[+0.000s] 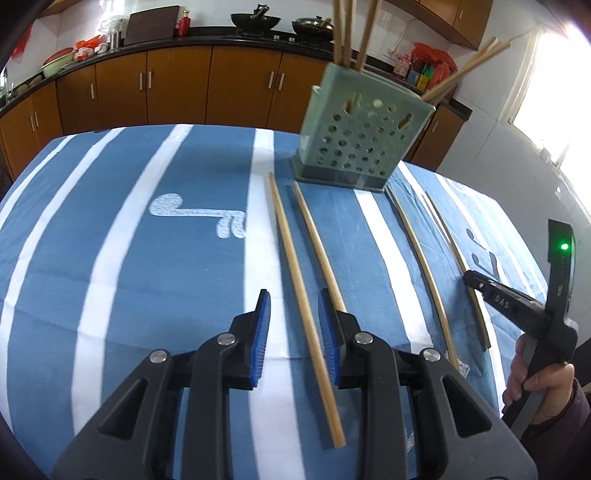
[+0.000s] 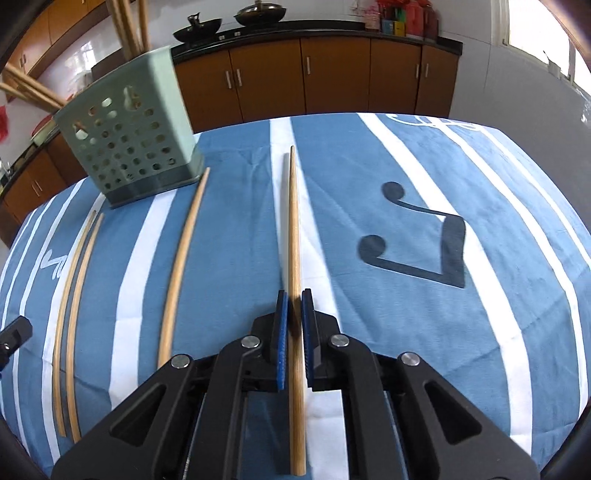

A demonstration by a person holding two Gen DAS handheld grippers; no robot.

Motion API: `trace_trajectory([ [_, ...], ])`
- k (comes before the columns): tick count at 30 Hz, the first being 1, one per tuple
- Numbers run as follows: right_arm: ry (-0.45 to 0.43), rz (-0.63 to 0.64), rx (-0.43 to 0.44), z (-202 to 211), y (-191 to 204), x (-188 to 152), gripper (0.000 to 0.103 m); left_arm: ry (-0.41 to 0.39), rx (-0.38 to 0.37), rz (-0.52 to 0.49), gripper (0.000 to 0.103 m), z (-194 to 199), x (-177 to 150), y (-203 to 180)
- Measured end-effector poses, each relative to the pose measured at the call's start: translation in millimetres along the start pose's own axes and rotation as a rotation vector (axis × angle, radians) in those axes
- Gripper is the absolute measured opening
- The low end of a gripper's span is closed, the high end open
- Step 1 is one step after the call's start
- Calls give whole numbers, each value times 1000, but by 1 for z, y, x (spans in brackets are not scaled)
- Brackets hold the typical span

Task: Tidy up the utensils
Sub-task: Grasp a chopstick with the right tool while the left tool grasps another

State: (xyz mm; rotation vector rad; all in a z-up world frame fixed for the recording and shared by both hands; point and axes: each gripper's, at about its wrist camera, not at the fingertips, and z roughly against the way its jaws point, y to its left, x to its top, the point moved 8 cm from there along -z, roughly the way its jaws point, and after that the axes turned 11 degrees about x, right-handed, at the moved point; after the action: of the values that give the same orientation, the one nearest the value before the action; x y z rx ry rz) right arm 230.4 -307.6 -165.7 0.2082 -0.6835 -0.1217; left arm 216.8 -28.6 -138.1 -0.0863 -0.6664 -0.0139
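A utensil holder (image 1: pixel 364 138) stood on the tablecloth (image 1: pixel 129 240) toward the far edge, with several chopsticks (image 1: pixel 349 31) upright in it. Four more chopsticks (image 2: pixel 181 258) lay side by side before it, cabinets (image 2: pixel 332 74) running behind the table.

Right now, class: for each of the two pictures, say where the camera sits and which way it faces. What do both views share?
Left wrist: on the left gripper, looking along open fingers astride one chopstick toward the green holder; the person's right hand shows.
Right wrist: on the right gripper, facing the cabinets, shut on the held chopstick.
Shared: holder, striped cloth, loose chopsticks.
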Motion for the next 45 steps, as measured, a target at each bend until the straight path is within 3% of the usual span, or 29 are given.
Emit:
trace_trajectory([
  [4, -3, 10, -3, 1, -1, -2, 8, 31, 21, -24, 26, -13, -5, -11],
  [8, -4, 13, -4, 1, -2, -2, 8, 60, 66, -42, 10, -28, -12, -17],
  [12, -6, 20, -1, 1, 0, -2, 8, 41, 100, -40, 8, -30, -8, -10],
  [19, -9, 47, 33, -1, 7, -1, 8, 36, 182, 19, 8, -37, 7, 39],
  [23, -10, 80, 33, -7, 14, 4, 8, 30, 192, 53, 8, -42, 17, 60],
  [30, -1, 92, 31, -10, 16, 8, 8, 16, 138, 20, 16, -44, 23, 61],
  [45, -14, 115, 21, -5, 17, -1, 13, -12, 161, -39, 18, -40, 16, 62],
])
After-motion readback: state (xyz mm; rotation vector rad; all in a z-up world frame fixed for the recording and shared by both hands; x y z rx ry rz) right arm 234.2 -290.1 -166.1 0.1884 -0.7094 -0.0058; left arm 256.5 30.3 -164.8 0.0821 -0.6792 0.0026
